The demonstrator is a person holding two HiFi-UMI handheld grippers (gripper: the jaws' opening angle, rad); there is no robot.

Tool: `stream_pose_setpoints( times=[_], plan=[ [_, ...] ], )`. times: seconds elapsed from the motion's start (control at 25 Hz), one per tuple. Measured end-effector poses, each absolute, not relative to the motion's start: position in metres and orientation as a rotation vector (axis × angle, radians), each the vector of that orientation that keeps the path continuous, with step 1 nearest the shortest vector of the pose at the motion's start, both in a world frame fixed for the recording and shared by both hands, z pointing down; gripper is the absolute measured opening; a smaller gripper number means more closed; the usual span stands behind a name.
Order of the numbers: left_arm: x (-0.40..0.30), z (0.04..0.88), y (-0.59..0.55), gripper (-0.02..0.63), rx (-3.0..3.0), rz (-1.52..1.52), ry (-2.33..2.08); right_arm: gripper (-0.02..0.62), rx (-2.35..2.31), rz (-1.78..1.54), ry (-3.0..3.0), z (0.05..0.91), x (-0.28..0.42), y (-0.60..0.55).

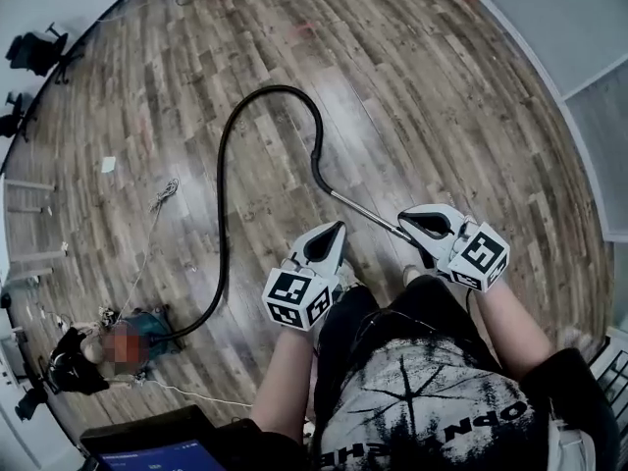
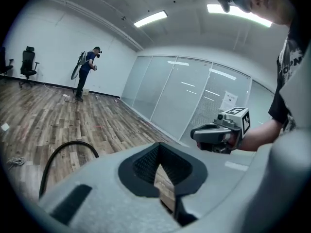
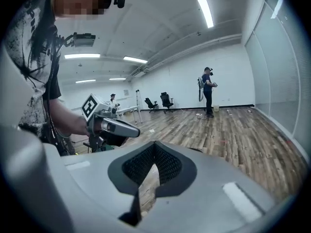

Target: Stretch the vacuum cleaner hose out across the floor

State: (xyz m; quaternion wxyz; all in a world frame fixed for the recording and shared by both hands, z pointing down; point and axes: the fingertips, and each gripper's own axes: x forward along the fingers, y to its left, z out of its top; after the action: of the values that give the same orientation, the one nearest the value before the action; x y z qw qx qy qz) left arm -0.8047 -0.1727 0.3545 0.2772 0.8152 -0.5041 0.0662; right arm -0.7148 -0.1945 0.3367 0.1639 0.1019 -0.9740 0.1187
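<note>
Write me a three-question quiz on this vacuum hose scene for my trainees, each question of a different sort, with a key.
1. True or false: the left gripper is clamped on the hose.
2. How does the hose lie on the floor? A: in one straight line. B: bent in a tall arch. C: wound in a tight coil.
3. Fill in: the metal wand at the hose's end runs toward the ____ gripper.

Key
1. False: its jaws are shut with nothing between them.
2. B.
3. Right: the wand's end lies by the right gripper, which is also shut and empty.
</note>
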Motion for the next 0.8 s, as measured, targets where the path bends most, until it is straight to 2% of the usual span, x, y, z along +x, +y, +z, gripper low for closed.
stream_pose_setpoints(
  times=[0.28, 0.48, 0.8],
  plan=[
    [-0.806, 0.378, -0.188, 0.000, 2.186, 0.216, -1.294, 0.008, 0.327, 0.357, -2.755, 0.356, -0.725, -0.205],
    [-0.781, 0.387, -0.185, 0.000, 2.139, 0.175, -1.312, 0.008, 0.274, 0.366, -2.749, 0.369, -0.706, -0.211],
    [-0.761, 0.468, -0.191, 0.000, 2.083, 0.054, -1.380, 0.008, 0.187, 0.314, -2.635, 0.475, -0.683, -0.217]
  ],
)
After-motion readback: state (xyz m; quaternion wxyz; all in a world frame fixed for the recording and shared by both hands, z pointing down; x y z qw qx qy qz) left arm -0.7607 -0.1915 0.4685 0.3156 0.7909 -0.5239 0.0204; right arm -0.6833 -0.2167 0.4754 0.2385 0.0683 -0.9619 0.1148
